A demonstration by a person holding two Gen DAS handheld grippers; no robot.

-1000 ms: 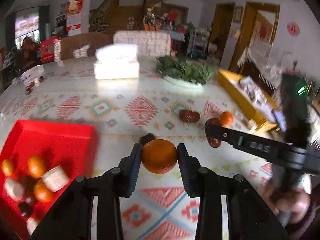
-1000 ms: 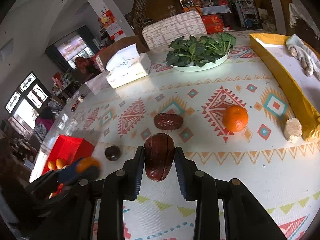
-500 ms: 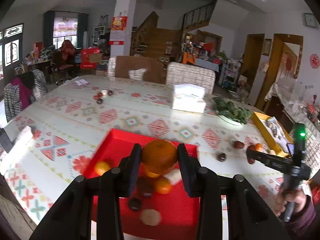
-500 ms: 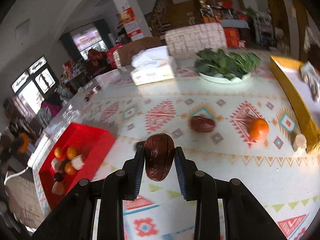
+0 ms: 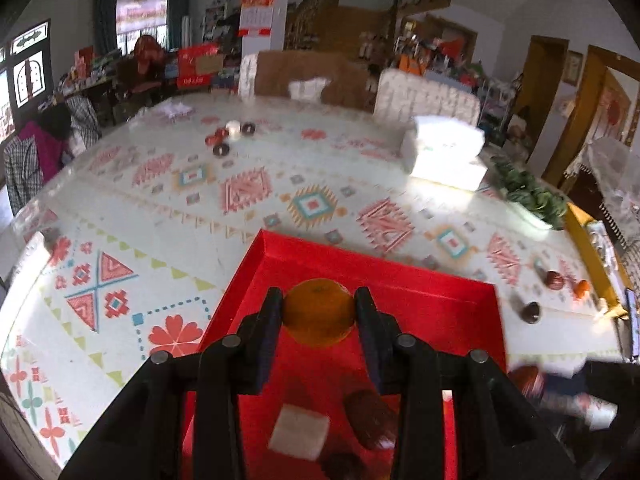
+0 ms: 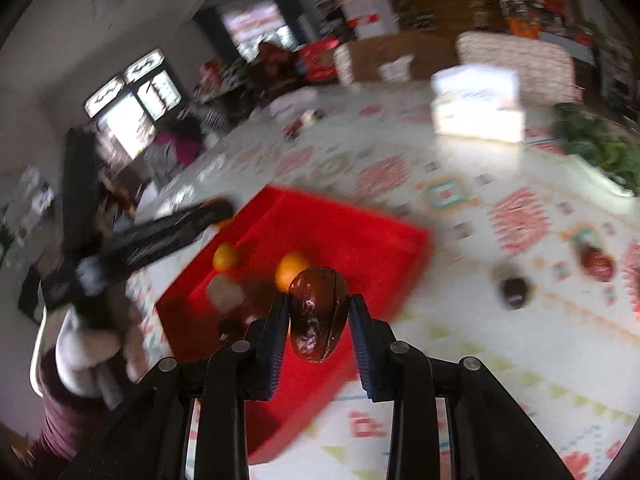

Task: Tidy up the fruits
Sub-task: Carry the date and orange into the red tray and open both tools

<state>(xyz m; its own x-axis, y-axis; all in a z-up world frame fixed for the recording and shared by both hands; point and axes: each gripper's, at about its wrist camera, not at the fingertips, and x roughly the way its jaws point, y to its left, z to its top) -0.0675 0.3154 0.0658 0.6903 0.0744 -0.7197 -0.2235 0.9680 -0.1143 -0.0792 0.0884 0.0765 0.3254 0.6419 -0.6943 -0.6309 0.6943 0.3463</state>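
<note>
My left gripper is shut on an orange and holds it over the red tray. The tray holds a white chunk and a dark red date. My right gripper is shut on a large dark red date above the near right side of the red tray, which holds two small oranges and other pieces. The left gripper also shows at the tray's far left. On the table lie a dark round fruit and another date.
A tissue box and a plate of greens stand at the table's far right. A yellow tray sits at the right edge, with a small orange and dark fruits near it. Small items lie far back.
Both grippers have swung left toward the red tray with their fruit. The left gripper now hangs lower over the tray; the right gripper has reached the tray's near side.
</note>
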